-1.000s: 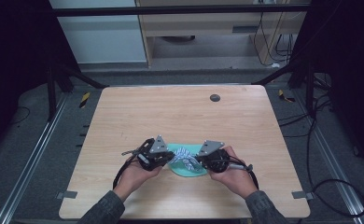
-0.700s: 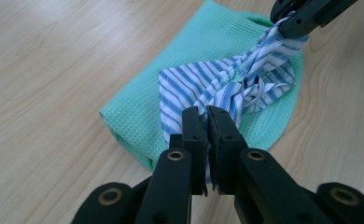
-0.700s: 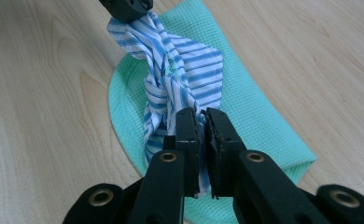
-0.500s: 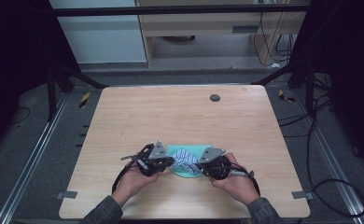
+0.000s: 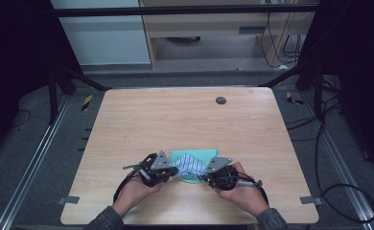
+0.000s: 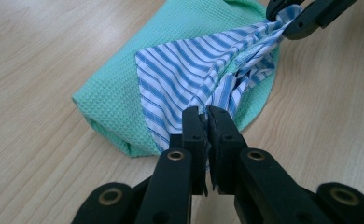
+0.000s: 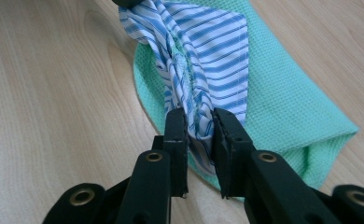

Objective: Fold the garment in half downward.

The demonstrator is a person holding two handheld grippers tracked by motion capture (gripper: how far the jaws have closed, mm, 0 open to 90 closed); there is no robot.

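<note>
Lower centre of the high view: both hands have come down and toward the near table edge versus a second ago, and the green cloth (image 5: 191, 160) with the striped cloth (image 5: 189, 165) on top now lies low on the table (image 5: 175, 120) between the two grippers

Left gripper (image 6: 204, 122) at bottom centre of its own view: jaws pinched tight on a gathered corner of striped cloth (image 6: 189, 74), no gap visible

Right gripper (image 7: 199, 122) at bottom centre of its view: jaws have just been opening, a narrow gap now shows, the bunched end of striped cloth (image 7: 203, 51) is between them and the pads look barely in contact, if at all. Green cloth (image 7: 287, 93) spreads to the right underneath

Read: striped piece was stretched between the two grips and lowered onto the green one; right side looks like it's letting go, so placement seems nearly done. Left release would be what remains

Risk: fabric snagging on the right pads as they part
</note>
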